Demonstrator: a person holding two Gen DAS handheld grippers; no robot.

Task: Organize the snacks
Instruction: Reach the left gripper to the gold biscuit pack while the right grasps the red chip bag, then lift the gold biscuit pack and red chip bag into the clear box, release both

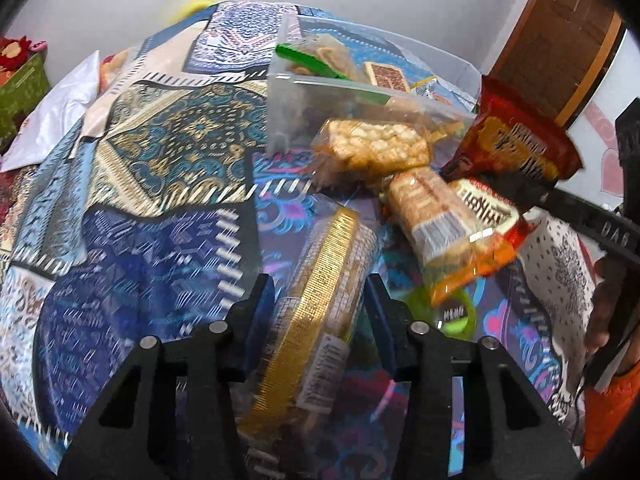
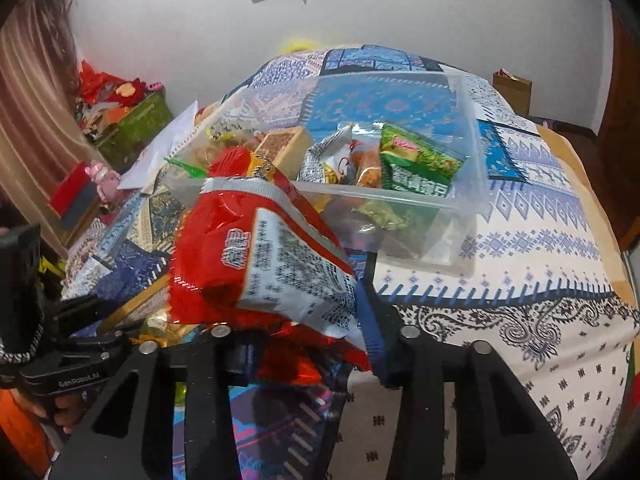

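Surface [image 2: 520, 280] w/ patchwork-print cloth, blue/white/gold; white wall behind, brown door [image 1: 560, 32] on the right in left-wrist view. Clear plastic bin [image 2: 472, 184] sits on it, snack packs inside. More packs lie loose just beside bin. Left gripper [image 1: 320, 304] angled down, fingers clamped on gold-striped cracker pack [image 1: 320, 320] lying on cloth. Right gripper [image 2: 296, 320] angled down, clamped on red-and-white snack bag [image 2: 272, 256], held up in front of bin.

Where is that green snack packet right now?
In the right wrist view, the green packet lies inside the clear plastic box, at its right end, beside a silver packet.
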